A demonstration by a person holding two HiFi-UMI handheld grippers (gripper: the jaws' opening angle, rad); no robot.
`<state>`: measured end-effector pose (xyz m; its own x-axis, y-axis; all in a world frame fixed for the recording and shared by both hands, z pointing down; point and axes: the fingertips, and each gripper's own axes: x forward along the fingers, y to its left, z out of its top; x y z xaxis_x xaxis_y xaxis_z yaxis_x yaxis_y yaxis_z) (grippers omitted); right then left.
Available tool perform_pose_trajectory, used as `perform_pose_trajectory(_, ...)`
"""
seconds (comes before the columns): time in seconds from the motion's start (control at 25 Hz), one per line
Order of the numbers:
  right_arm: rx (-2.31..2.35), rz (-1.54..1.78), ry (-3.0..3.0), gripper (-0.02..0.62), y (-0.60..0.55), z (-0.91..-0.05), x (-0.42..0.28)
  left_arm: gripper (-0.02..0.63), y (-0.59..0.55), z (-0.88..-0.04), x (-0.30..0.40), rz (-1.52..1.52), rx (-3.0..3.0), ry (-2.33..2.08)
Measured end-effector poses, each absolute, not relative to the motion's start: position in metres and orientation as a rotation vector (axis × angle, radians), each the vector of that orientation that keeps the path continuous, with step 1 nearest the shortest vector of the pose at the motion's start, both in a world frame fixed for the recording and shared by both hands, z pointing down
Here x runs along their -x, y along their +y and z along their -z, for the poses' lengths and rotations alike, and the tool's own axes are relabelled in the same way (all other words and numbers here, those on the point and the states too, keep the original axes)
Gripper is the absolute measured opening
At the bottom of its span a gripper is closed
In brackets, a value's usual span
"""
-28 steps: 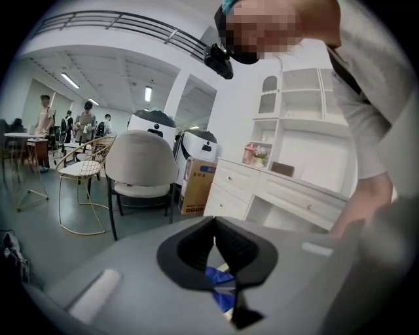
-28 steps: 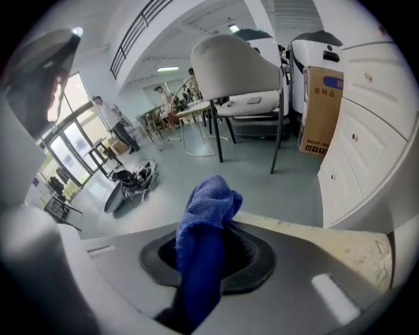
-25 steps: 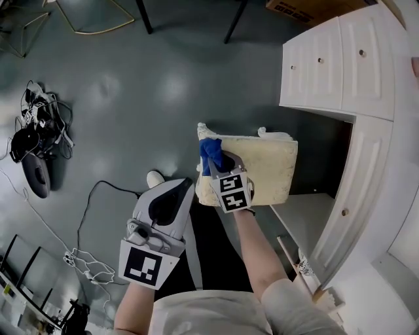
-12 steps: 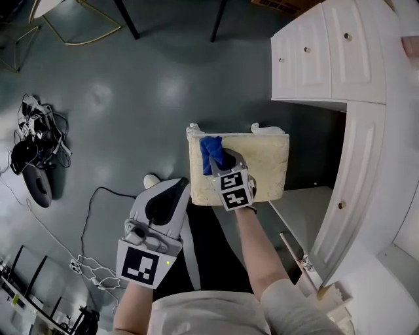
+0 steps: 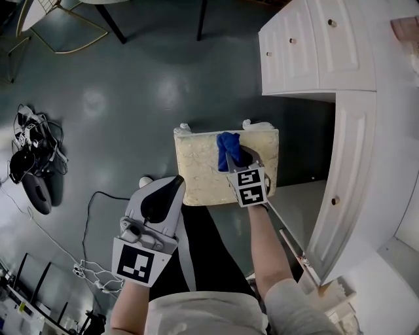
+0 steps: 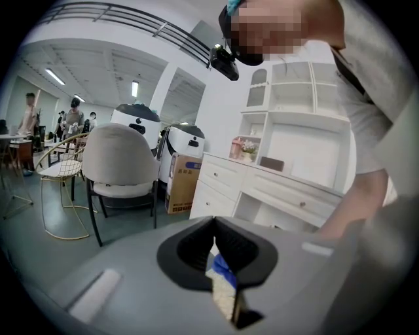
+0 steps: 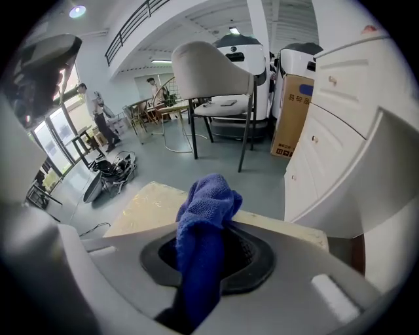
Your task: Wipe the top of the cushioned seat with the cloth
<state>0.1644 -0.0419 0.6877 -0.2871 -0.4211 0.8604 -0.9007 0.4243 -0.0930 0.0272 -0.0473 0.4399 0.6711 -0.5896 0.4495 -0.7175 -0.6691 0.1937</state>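
A cream cushioned seat (image 5: 200, 163) stands on the grey floor beside the white desk, also seen in the right gripper view as the seat (image 7: 147, 206). My right gripper (image 5: 230, 154) is over its right half, shut on a blue cloth (image 5: 228, 145) that presses on the cushion; the cloth (image 7: 203, 229) bulges out between the jaws. My left gripper (image 5: 159, 199) hangs off the seat's near left corner, jaws shut with nothing held. Through its narrow slit the left gripper (image 6: 216, 245) view shows a sliver of cushion and cloth.
A white desk with drawers (image 5: 327, 46) rises close on the right, its lower door (image 5: 350, 176) next to the seat. Chair legs (image 5: 78, 19) stand at the far left. Cables and a dark object (image 5: 29, 157) lie on the floor at left.
The right gripper has slid the blue cloth from the seat's left edge across to its right half. The left gripper has hardly moved.
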Motion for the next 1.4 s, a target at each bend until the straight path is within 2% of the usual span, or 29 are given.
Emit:
perform_pose_trajectory(0.36, -1.237, -0.766, -1.783, 0.080, -0.041, -0.688, -0.245, 0.000, -0.057, -0.442, -0.038, -0.508, -2.528, -1.032)
perform_pose_trajectory(0.88, -1.365, -0.834, -1.657, 0.090, -0.038, -0.691, -0.319, 0.000, -0.058, -0.444, -0.038, -0.523, -2.525, -1.041)
perform_pose_trajectory(1.4, -1.423, -0.864, -1.626, 0.077, -0.026, -0.693, -0.329, 0.000, -0.054, -0.452, -0.038, -0.509, -2.528, -1.015)
